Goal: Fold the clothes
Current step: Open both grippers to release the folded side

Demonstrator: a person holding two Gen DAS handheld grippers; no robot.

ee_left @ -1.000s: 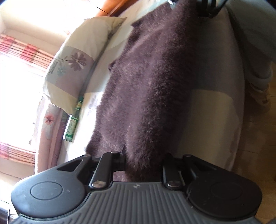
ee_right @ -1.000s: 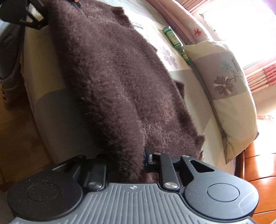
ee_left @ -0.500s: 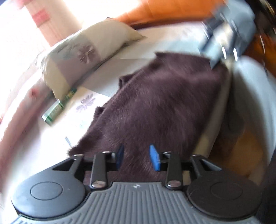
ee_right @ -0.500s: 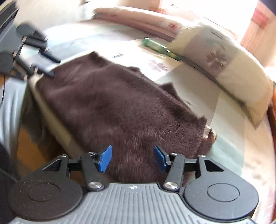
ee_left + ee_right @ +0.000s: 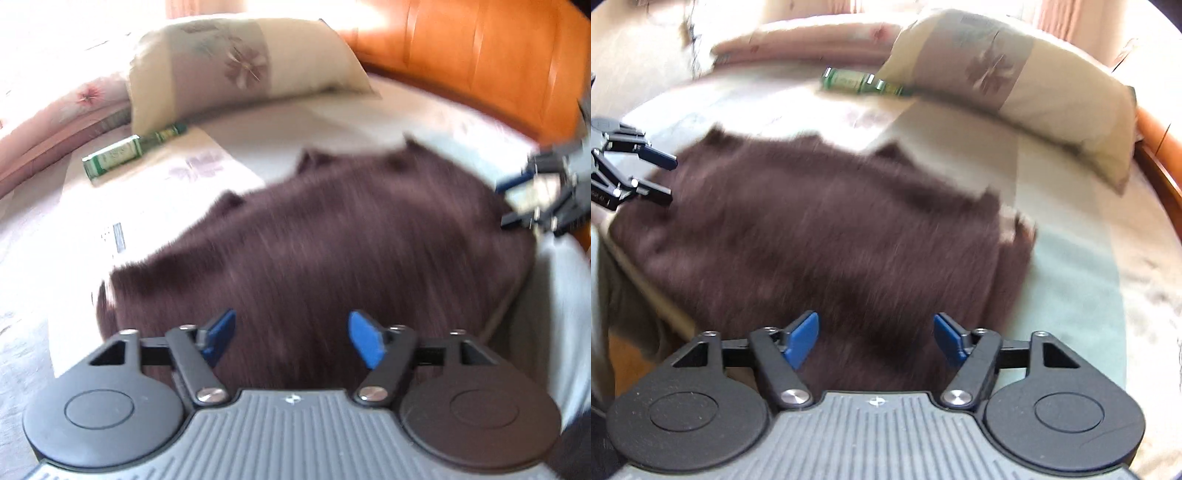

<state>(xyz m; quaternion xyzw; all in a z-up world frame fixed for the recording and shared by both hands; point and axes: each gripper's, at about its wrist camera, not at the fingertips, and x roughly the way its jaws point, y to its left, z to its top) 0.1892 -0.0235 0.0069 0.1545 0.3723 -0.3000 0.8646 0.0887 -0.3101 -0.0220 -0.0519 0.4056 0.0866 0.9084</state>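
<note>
**Camera placement: two wrist views, both tilted down over one bed**

Your left wrist camera sits just behind the left gripper (image 5: 291, 338), looking forward along its fingers and down at the brown fuzzy garment (image 5: 332, 243), close above its near edge. It faces the pillow (image 5: 243, 66) and the wooden headboard (image 5: 480, 55); the right gripper (image 5: 517, 203) shows at its right edge.

Your right wrist camera sits likewise behind the right gripper (image 5: 875, 338), angled down from the garment's (image 5: 820, 236) other end, with the left gripper (image 5: 661, 177) at its left edge.

Both views share the garment, the pillow (image 5: 1015, 81), the green bottle (image 5: 129, 153) (image 5: 857, 83) and the bed sheet (image 5: 314, 122) (image 5: 1071, 277). Both are motion-blurred.
</note>
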